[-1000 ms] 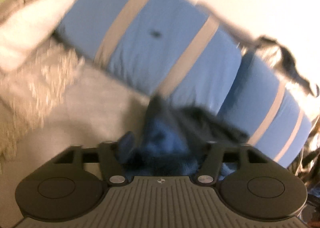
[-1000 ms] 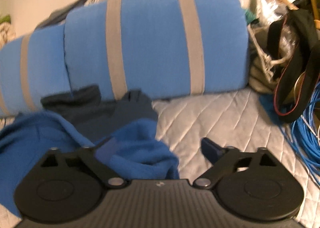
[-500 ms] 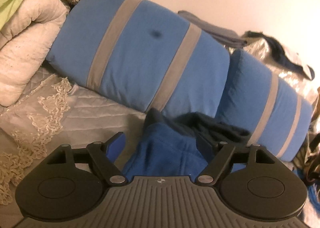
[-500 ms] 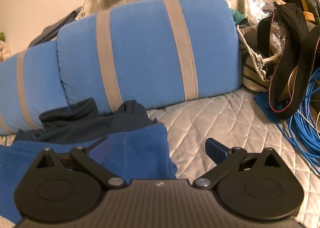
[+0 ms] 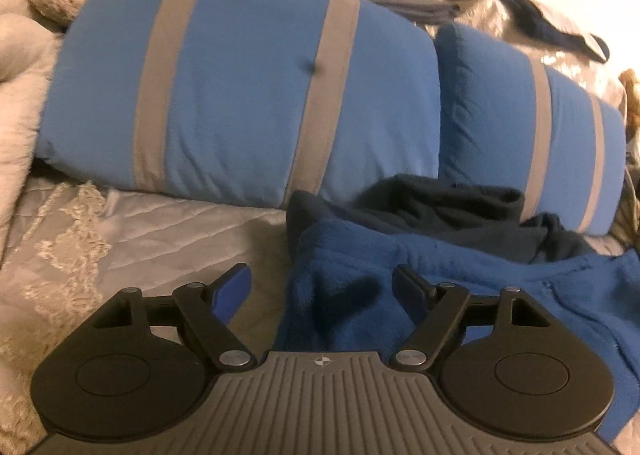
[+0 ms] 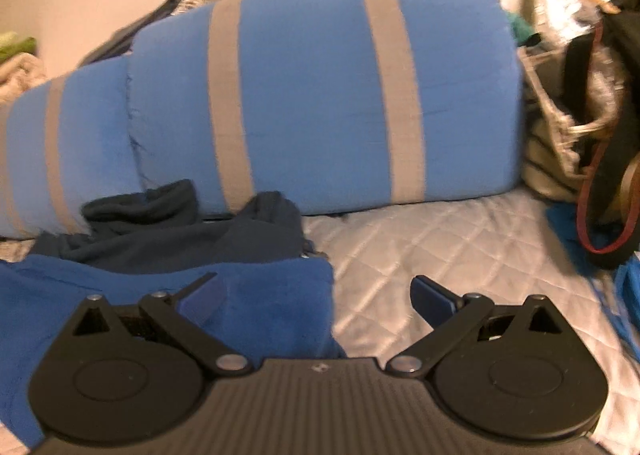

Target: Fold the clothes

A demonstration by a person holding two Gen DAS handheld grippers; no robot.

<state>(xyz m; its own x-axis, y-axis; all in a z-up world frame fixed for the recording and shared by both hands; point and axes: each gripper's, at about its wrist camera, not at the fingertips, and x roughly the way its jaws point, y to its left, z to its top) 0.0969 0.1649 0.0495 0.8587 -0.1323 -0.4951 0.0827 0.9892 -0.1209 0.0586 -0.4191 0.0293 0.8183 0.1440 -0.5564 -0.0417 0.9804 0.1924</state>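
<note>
Bed covered by a quilted grey bedspread [image 6: 432, 239]; two blue pillows with grey stripes stand along its head, the bigger-looking one [image 5: 240, 95] filling the left wrist view, the other [image 6: 328, 95] filling the right wrist view. Against a second ago: the left view was tilted and smeared, the pillows running diagonally; now they sit nearly level, so that wrist has rolled upright, and both cameras sit a little lower and closer to the cloth. The blue fleece garment [image 5: 460, 275], which hung bunched up between the left fingers a second ago, now lies flat on the bedspread, spread between the two grippers, with a dark navy garment [image 6: 192, 231] crumpled behind it, touching the pillows' lower edge. Left gripper [image 5: 322, 289]: pointing forward and somewhat down, jaws have just been opening and stand wide; the fleece's left corner lies between them, no pad pressing on it, left finger over bare quilt. Right gripper [image 6: 316, 295]: same downward tilt, fingers spread wide as before; left finger over the fleece's right corner, right finger over bare quilt, nothing pinched. Right edge of right view: black bag with a red strap [image 6: 600, 175], blurred, and blue cable [image 6: 628, 287]. Cream blankets [image 5: 20, 87] piled at the left edge of left view.
</note>
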